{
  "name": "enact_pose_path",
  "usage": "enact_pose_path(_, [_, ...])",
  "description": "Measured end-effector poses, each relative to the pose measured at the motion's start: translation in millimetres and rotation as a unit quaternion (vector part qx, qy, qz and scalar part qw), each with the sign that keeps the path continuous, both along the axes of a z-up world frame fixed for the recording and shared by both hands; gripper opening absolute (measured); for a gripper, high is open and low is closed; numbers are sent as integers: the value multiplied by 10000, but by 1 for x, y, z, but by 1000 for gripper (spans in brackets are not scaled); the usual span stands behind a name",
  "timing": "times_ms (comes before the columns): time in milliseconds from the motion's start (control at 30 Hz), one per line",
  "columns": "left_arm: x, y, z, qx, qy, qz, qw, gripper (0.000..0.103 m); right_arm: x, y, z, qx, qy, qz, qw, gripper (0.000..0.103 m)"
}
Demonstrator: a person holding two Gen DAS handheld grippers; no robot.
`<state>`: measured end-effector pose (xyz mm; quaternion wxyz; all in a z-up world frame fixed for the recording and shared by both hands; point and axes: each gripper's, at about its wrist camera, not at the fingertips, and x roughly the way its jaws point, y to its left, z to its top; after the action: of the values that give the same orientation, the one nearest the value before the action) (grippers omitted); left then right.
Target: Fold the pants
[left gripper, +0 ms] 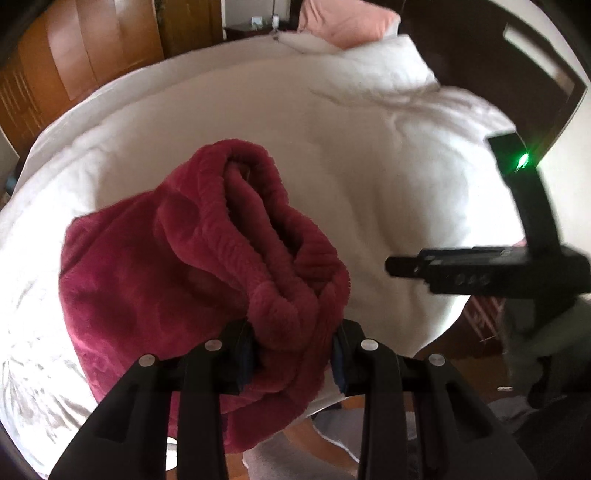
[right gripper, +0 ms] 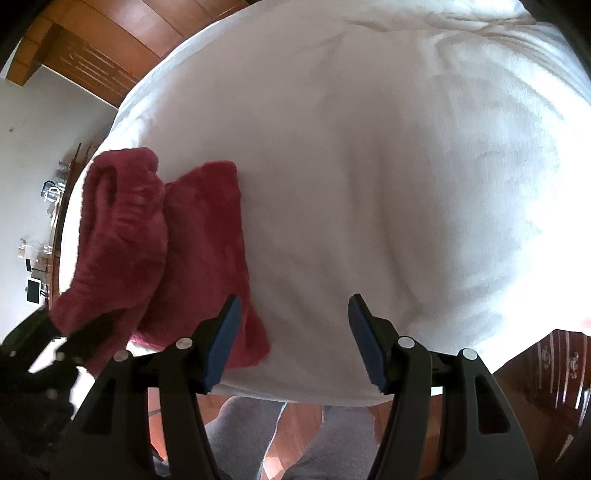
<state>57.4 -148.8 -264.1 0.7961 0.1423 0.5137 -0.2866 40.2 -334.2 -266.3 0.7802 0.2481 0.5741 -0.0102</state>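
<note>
The dark red fleece pants point(left gripper: 177, 258) are bunched in a folded bundle on the white bed point(left gripper: 369, 155). My left gripper point(left gripper: 293, 354) is shut on the near edge of the pants, with thick fabric between its blue pads. The pants also show in the right wrist view point(right gripper: 159, 240) at the left, near the bed's front edge. My right gripper point(right gripper: 293, 339) is open and empty above the white cover, to the right of the pants. It also shows in the left wrist view point(left gripper: 399, 266) at the right.
White pillows point(left gripper: 369, 62) and a pink one point(left gripper: 343, 22) lie at the head of the bed. Wooden wardrobe point(left gripper: 81, 62) stands behind. The person's grey-trousered legs point(right gripper: 240, 435) stand on the wooden floor at the bed's front edge. A dark wooden cabinet point(right gripper: 554, 369) is at the right.
</note>
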Motion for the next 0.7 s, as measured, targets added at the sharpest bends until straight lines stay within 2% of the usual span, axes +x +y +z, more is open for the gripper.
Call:
enact_pose_path(133, [-5,-5,-23,-50,266,-106,9996,44,-3,2,-7,-37,111,34,9999,62])
enact_pose_path(200, [-10,-4,-29,-202,405,-219,9987,47,-5,3,-10,-63,167,57,9998,62])
enact_pose_path(267, [-17,-4,-34,-216,465,-302,9982,53,-5,3,-12,-81,209,60,9997,62])
enact_pose_path(367, [-22,-5,-41,-216,540,-363,9976,56,-1,1,-11,-7,193,39,9998,62])
enact_pose_path(500, [-22,5,-43,-356,602,-301,9971,56,14,-2,-2,304,-12,12,9995,62])
enact_pose_path(700, [-27,4,-42,-424,613,-338,9966,59,62,9,18,1072,-340,149,9935,62])
